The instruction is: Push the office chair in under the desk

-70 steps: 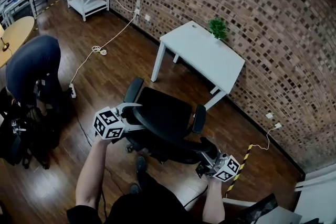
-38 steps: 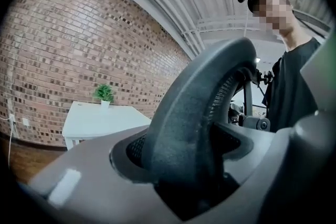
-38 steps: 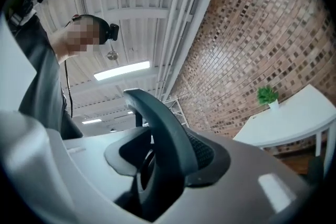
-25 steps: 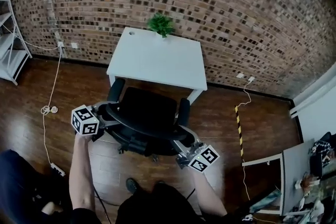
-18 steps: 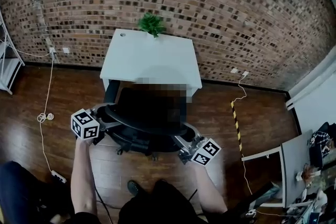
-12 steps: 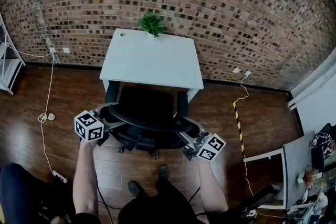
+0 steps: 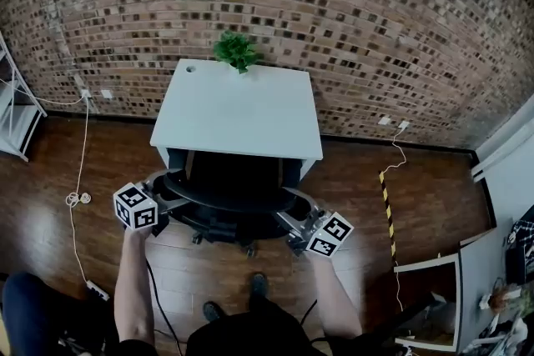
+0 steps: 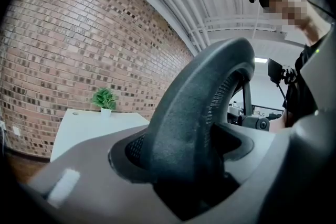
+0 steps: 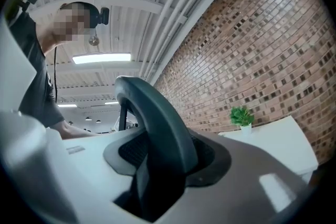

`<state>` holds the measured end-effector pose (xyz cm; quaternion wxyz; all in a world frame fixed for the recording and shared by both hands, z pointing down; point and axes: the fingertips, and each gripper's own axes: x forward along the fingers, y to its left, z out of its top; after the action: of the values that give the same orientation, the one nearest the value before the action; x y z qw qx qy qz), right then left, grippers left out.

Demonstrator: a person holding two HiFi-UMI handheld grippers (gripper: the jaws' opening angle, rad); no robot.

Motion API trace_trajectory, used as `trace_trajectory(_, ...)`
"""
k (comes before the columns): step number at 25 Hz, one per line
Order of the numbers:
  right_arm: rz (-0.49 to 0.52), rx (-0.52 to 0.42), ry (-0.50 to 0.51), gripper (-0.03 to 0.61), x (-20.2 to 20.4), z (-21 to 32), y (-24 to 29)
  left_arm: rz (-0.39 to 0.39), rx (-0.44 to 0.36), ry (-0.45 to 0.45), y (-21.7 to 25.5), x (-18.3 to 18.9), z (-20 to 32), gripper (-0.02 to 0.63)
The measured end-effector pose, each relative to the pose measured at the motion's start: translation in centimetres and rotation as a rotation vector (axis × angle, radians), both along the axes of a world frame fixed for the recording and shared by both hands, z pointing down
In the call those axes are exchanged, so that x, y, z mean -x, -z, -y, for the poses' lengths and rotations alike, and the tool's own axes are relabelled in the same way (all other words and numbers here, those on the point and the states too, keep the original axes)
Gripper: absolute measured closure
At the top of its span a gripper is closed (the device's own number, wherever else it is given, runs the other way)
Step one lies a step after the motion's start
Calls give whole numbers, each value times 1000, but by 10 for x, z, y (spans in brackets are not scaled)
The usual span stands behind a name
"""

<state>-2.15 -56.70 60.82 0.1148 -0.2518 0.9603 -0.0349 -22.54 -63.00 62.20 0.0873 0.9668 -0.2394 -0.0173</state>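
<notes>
The black office chair [image 7: 225,198] stands at the near edge of the white desk [image 7: 238,108], its seat and armrests partly hidden under the top. My left gripper [image 7: 160,198] is clamped on the left end of the curved backrest rim [image 8: 202,107]. On the rim's right end [image 9: 157,118], my right gripper [image 7: 294,228] is closed as well. In both gripper views the rim fills the gap between the jaws. A small green plant [image 7: 234,50] sits at the desk's back edge.
A brick wall [image 7: 334,4] runs right behind the desk. A white shelf [image 7: 12,117] stands at the left, with a cable [image 7: 79,179] and power strip [image 7: 98,290] on the wood floor. Yellow-black tape [image 7: 388,208] and another white table [image 7: 438,296] lie to the right.
The chair has rolled forward toward the desk, and its seat now sits under the top. Both grippers went forward with the backrest, still holding it.
</notes>
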Motion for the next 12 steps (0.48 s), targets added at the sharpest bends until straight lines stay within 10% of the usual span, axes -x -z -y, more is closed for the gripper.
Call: trace_trajectory(12,18,1,101,391,-50,108,-11,1,33,130,-13,-44,87,66)
